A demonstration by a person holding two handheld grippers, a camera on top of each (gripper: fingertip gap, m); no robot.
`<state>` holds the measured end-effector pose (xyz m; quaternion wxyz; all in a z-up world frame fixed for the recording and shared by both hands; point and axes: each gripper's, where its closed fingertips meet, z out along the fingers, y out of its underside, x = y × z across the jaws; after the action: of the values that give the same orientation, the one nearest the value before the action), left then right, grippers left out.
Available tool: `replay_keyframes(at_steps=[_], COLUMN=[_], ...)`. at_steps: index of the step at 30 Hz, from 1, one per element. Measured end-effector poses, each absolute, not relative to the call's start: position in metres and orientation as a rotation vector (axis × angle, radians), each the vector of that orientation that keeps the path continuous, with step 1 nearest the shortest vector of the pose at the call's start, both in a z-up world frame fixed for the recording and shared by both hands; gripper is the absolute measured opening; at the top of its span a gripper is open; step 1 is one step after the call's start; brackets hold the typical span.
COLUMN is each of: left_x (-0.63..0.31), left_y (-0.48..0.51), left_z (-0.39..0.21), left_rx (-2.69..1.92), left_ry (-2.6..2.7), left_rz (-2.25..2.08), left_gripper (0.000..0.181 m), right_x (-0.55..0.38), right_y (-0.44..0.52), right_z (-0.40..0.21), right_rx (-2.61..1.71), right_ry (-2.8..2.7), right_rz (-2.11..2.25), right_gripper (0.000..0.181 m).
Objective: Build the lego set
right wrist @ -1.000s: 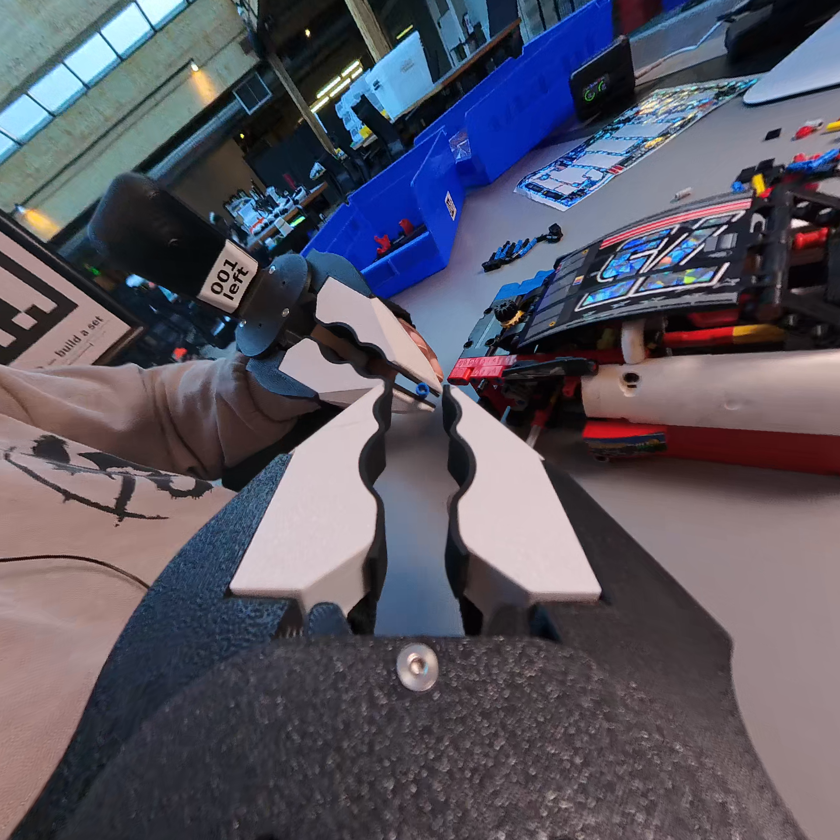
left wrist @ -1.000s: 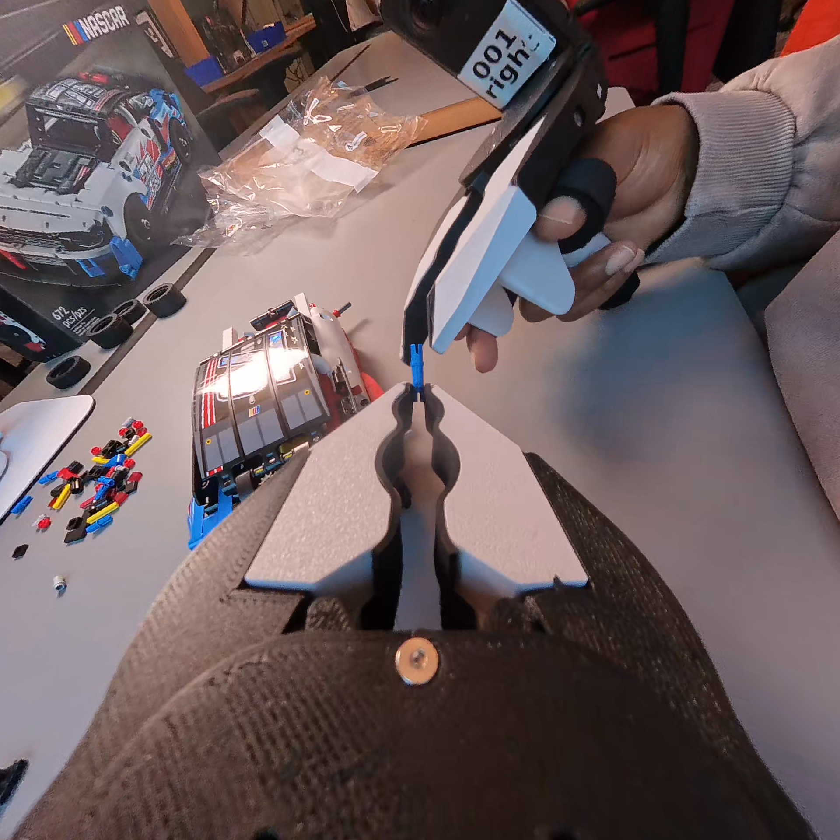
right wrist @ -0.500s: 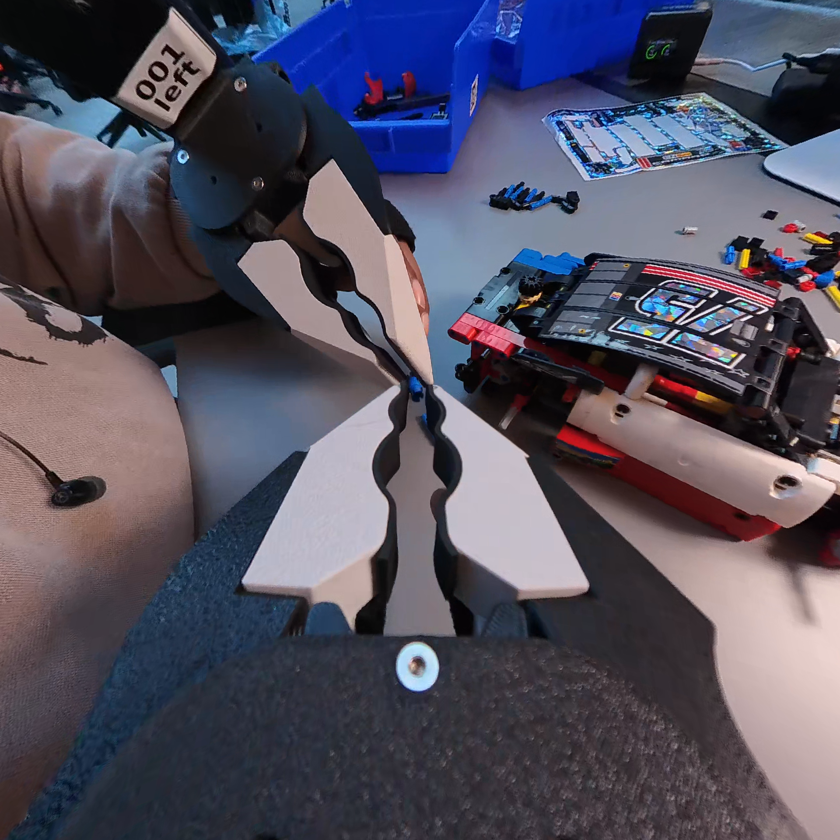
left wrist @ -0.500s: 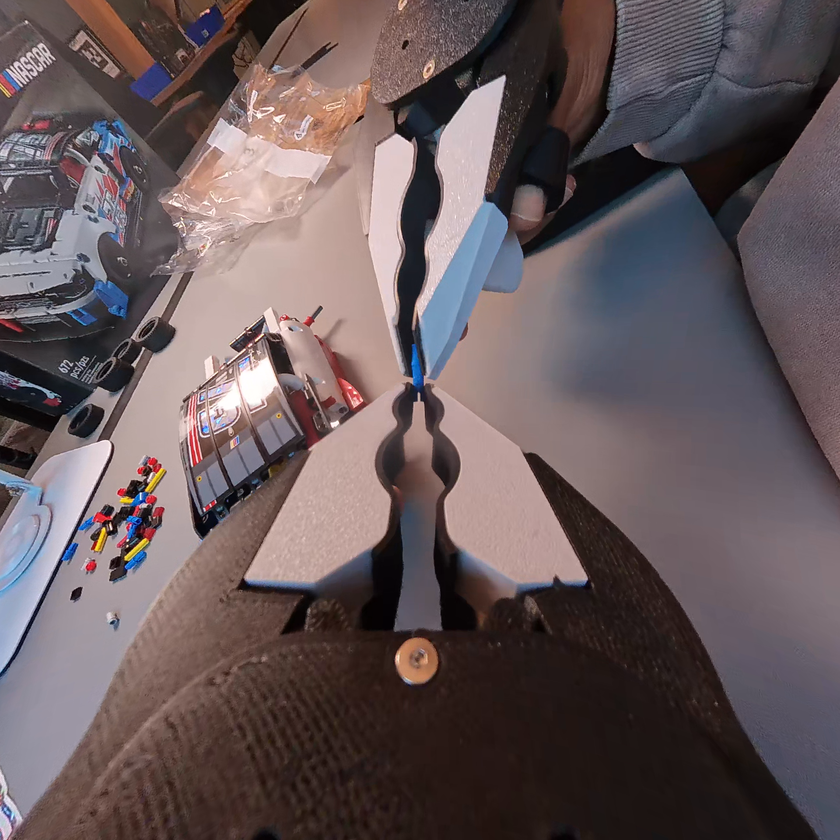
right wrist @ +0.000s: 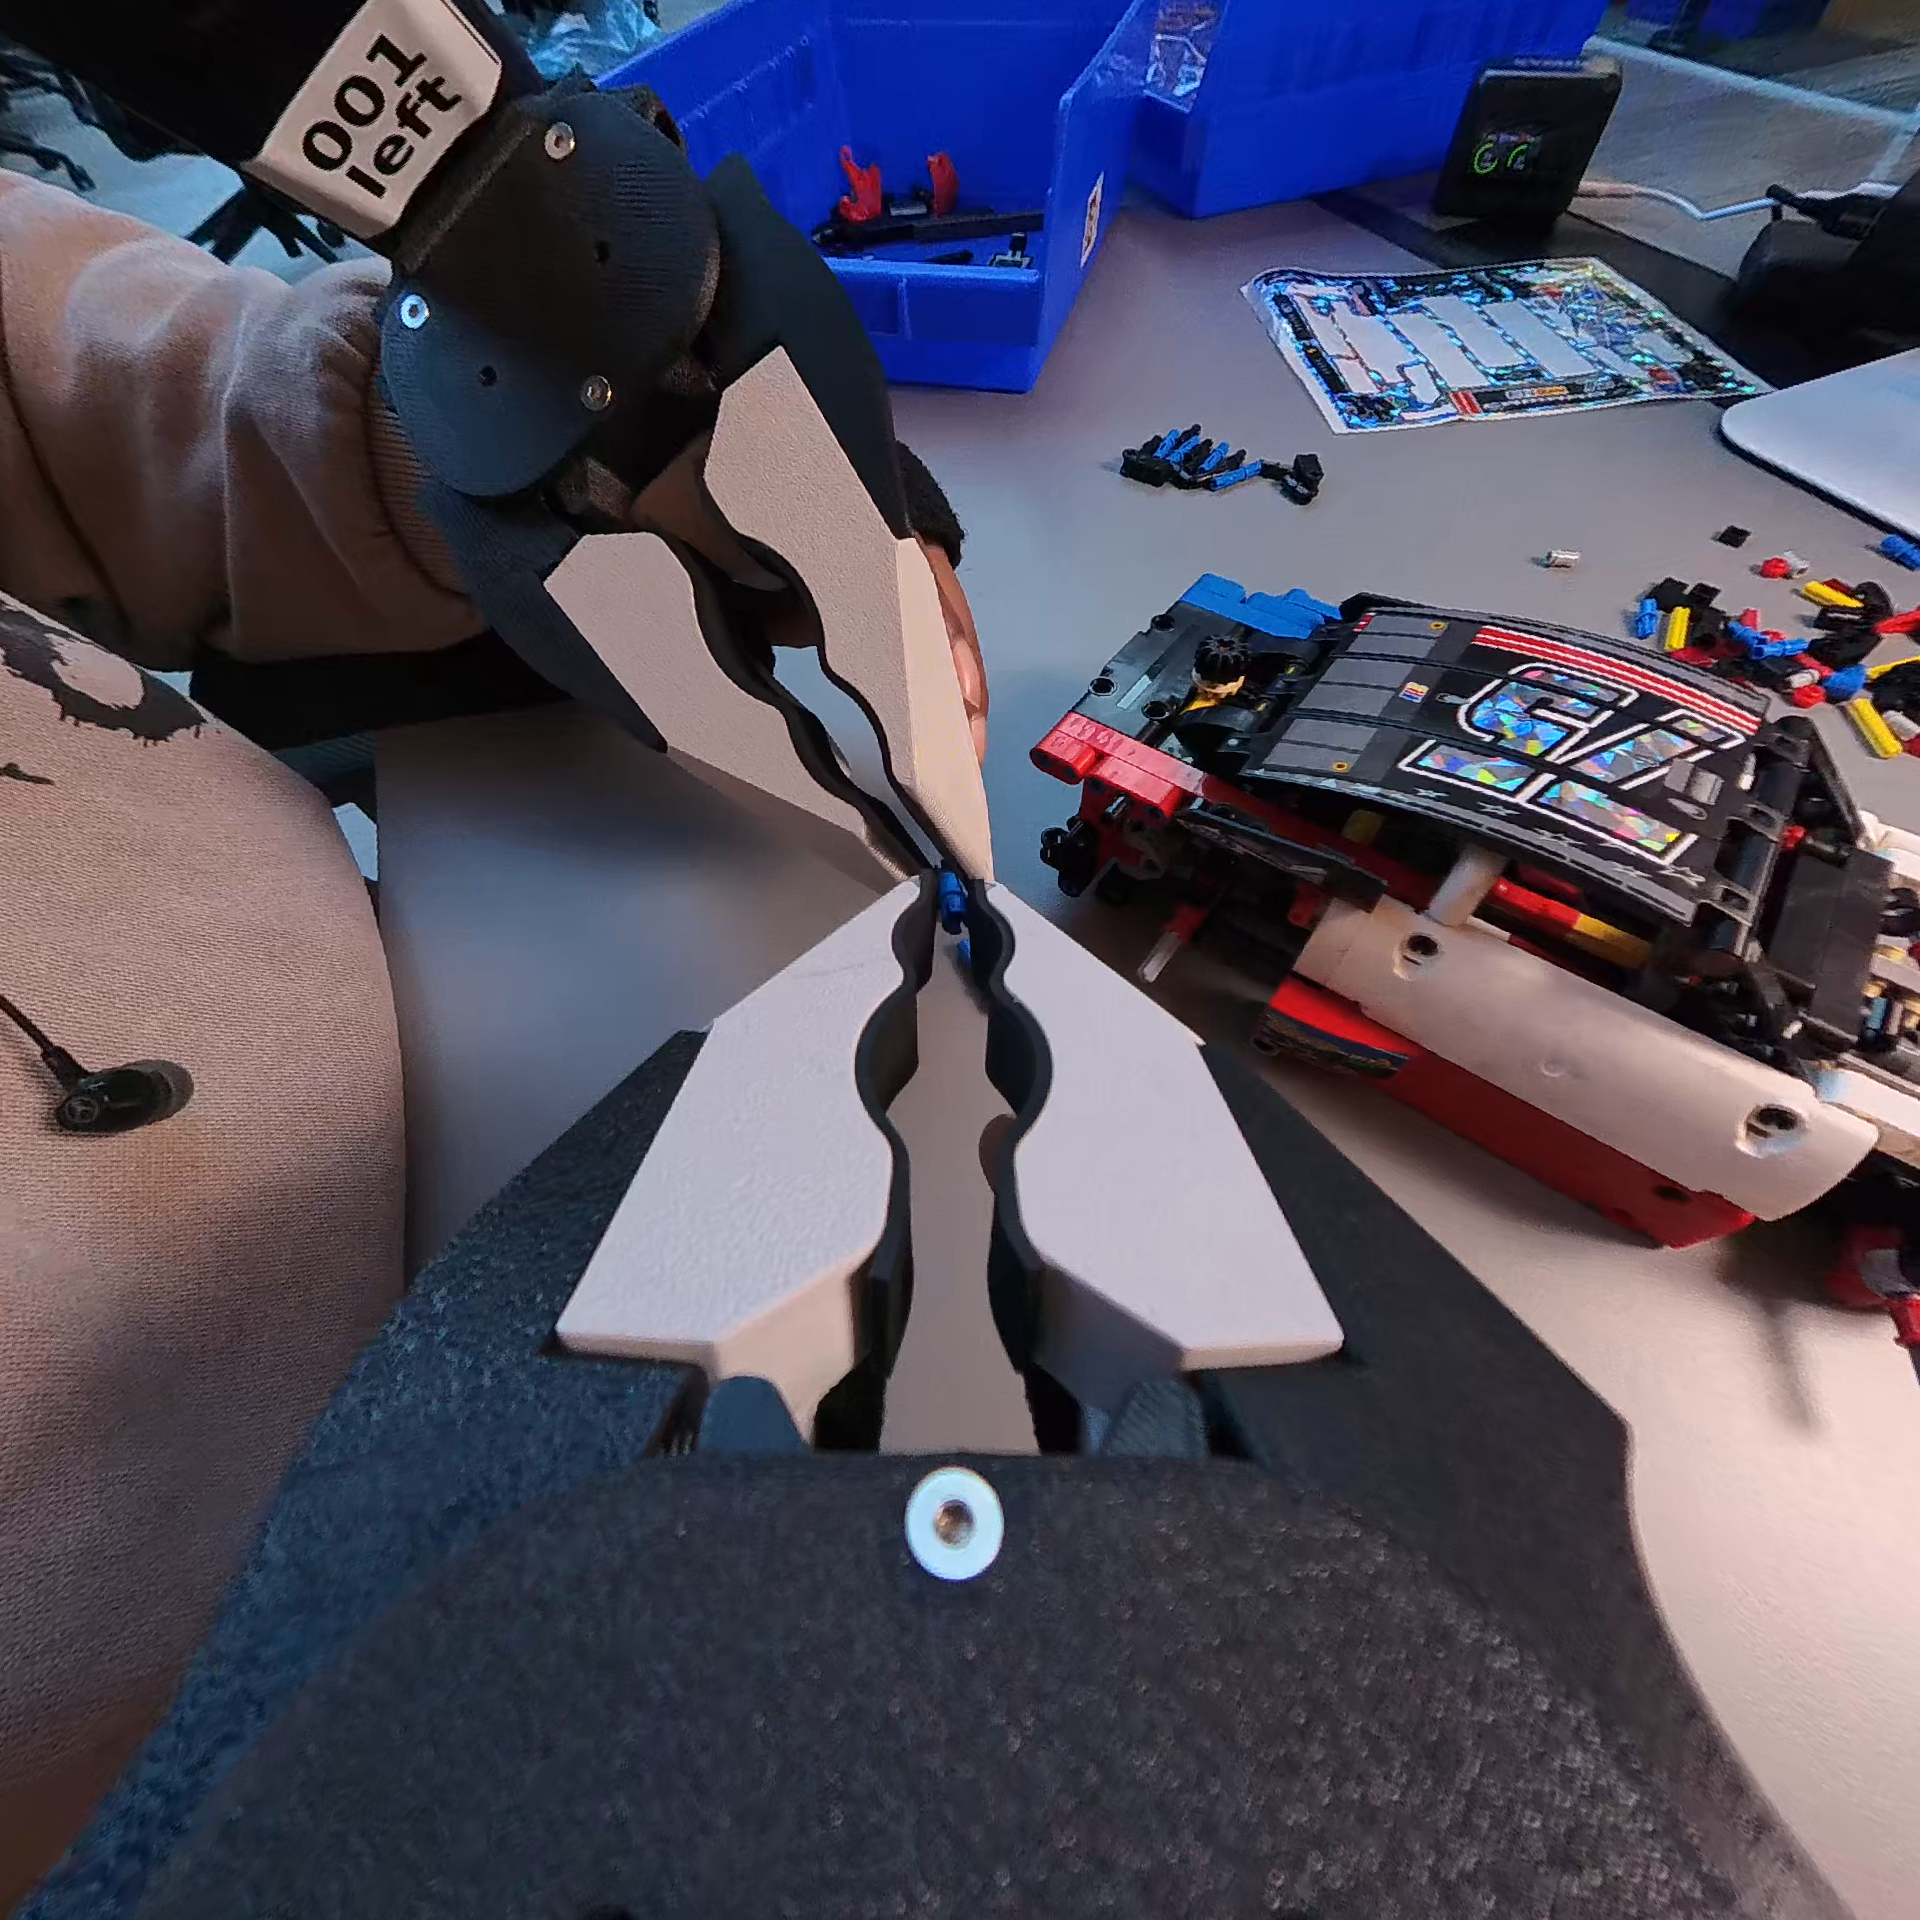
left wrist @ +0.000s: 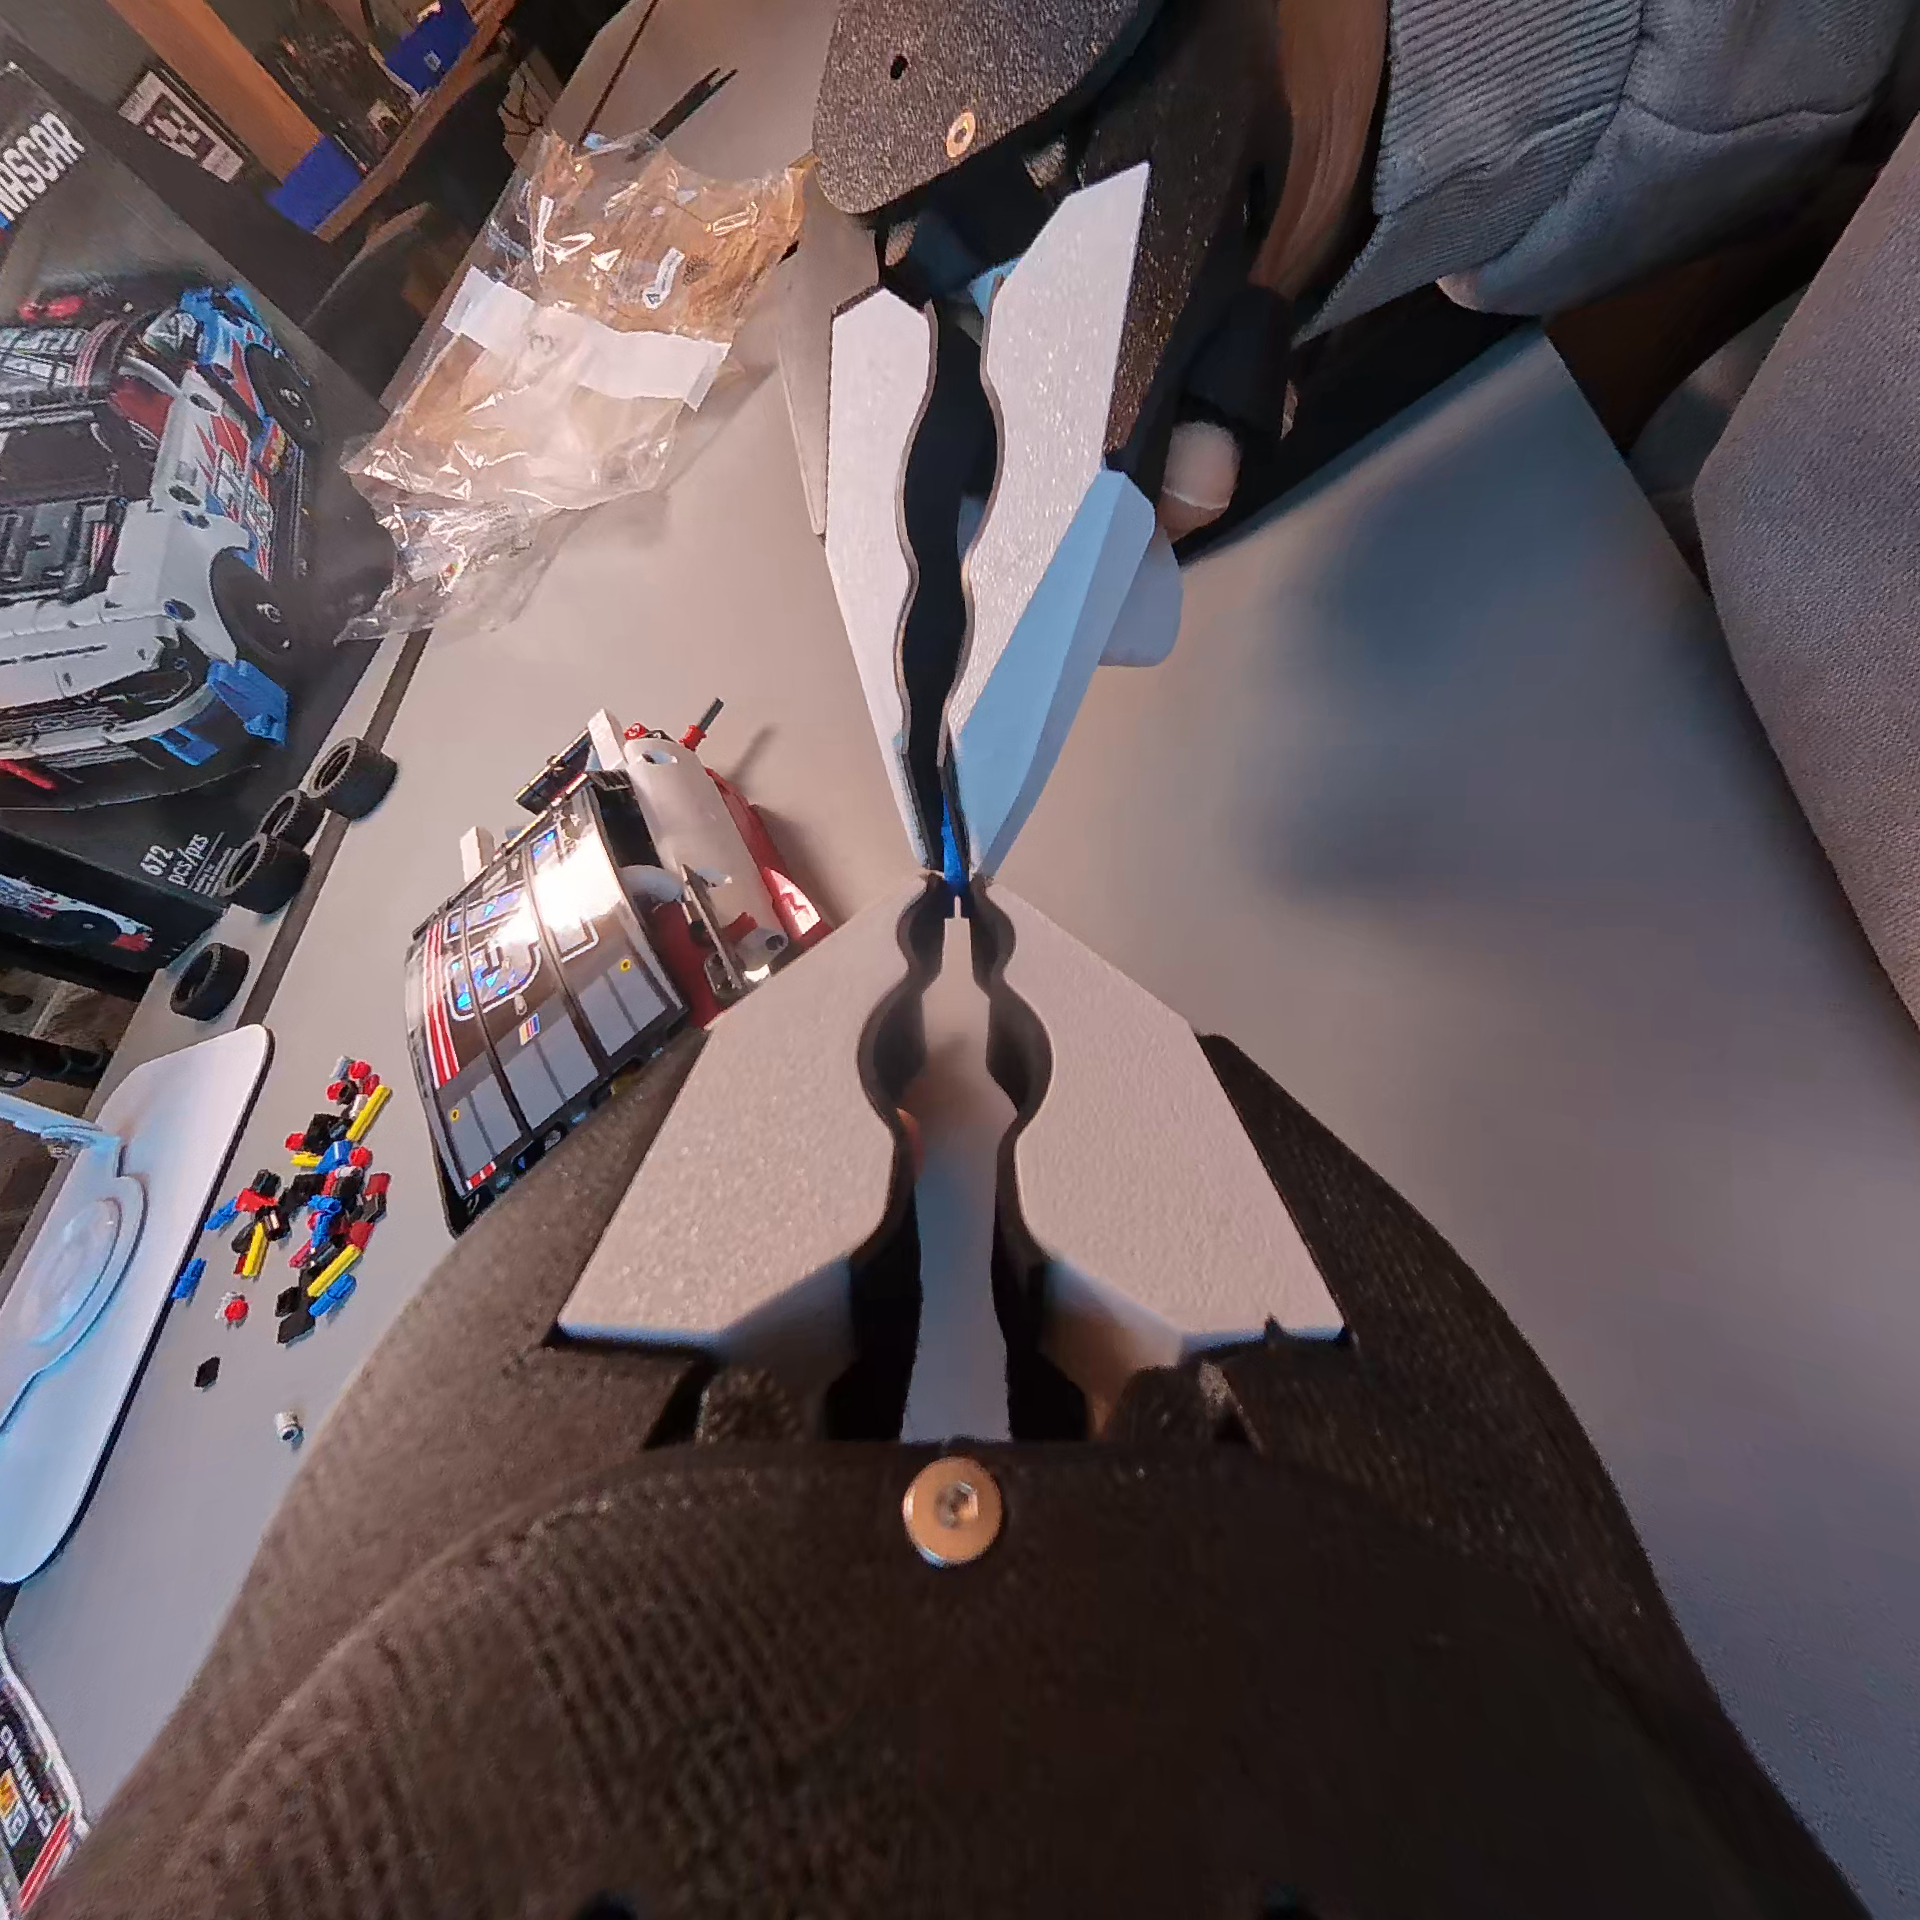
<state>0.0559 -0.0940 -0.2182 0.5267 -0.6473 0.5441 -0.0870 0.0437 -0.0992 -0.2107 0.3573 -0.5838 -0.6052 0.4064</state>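
Left gripper (left wrist: 954, 902): hovering above the grey table (left wrist: 1455, 935), jaws nearly together, tips pinching one end of a small blue lego pin (left wrist: 953, 854). Right gripper (right wrist: 953, 902): meeting the left one tip to tip, jaws likewise nearly together and closing on the other end of the same pin; both grippers are gripping it at once, clear of the tabletop. Partly built lego car (right wrist: 1475, 862): lying tilted on the table just beyond the grippers, black roof panel with shiny stickers facing up, white and red body panels along its near side, blue parts at one end. Loose lego pieces (left wrist: 312, 1216), red, blue, yellow and black: lying scattered near the table edge beyond the car, beside a white board (left wrist: 135, 1174). Small black-and-blue sub-assembly (right wrist: 1216, 468): sitting apart from the car toward the far side. Sticker sheet (right wrist: 1496, 343): lying flat beyond that. Blue bins (right wrist: 935, 208): standing along the far edge. Crumpled clear plastic bags (left wrist: 582, 343): resting near a far corner. Set box (left wrist: 125, 499) bearing a picture of the finished car: standing off the table edge, with black tyres (left wrist: 312, 800) lying beside it. A person's sleeved arm (right wrist: 187, 436): holding the left gripper.
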Motion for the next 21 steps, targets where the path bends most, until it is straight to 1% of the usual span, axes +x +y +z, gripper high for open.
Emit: replay_keyframes(at_steps=[5, 6, 7, 8, 10, 11, 13, 16, 18, 21], left_x=[0.055, 0.053, 0.049, 0.042, 0.022, 0.012, -0.002, -0.001, 0.008, 0.027], left_y=[-0.092, -0.089, -0.085, -0.078, -0.057, -0.046, -0.024, 0.004, 0.017, 0.029], left_z=[-0.215, -0.212, -0.205, -0.197, -0.183, -0.183, -0.188, -0.202, -0.213, -0.224], left_rx=[-1.572, -1.597, -1.615, -1.628, -1.700, -1.767, -1.912, -2.093, -2.178, -2.239], left_ry=[1.242, 1.200, 1.149, 1.088, 0.967, 0.927, 0.872, 0.844, 0.900, 1.016], left_rz=[-0.253, -0.285, -0.309, -0.323, -0.310, -0.305, -0.348, -0.440, -0.398, -0.269], left_gripper=[0.003, 0.011, 0.023, 0.030, 0.033, 0.039, 0.058, 0.079, 0.092, 0.103], right_x=[0.045, 0.048, 0.053, 0.061, 0.078, 0.087, 0.101, 0.113, 0.111, 0.109], right_y=[-0.097, -0.093, -0.085, -0.073, -0.046, -0.030, -0.001, 0.027, 0.034, 0.042], right_z=[-0.208, -0.205, -0.203, -0.202, -0.201, -0.202, -0.209, -0.222, -0.221, -0.219], right_rx=[-1.500, -1.502, -1.506, -1.524, -1.582, -1.617, -1.659, -1.694, -1.710, -1.713], right_ry=[-1.550, -1.528, -1.506, -1.478, -1.396, -1.354, -1.302, -1.302, -1.277, -1.246], right_rz=[1.057, 1.048, 1.022, 0.987, 0.928, 0.895, 0.817, 0.722, 0.755, 0.724], right_gripper=[0.002, 0.002, 0.002, 0.002, 0.002, 0.002, 0.002, 0.002, 0.002, 0.002])
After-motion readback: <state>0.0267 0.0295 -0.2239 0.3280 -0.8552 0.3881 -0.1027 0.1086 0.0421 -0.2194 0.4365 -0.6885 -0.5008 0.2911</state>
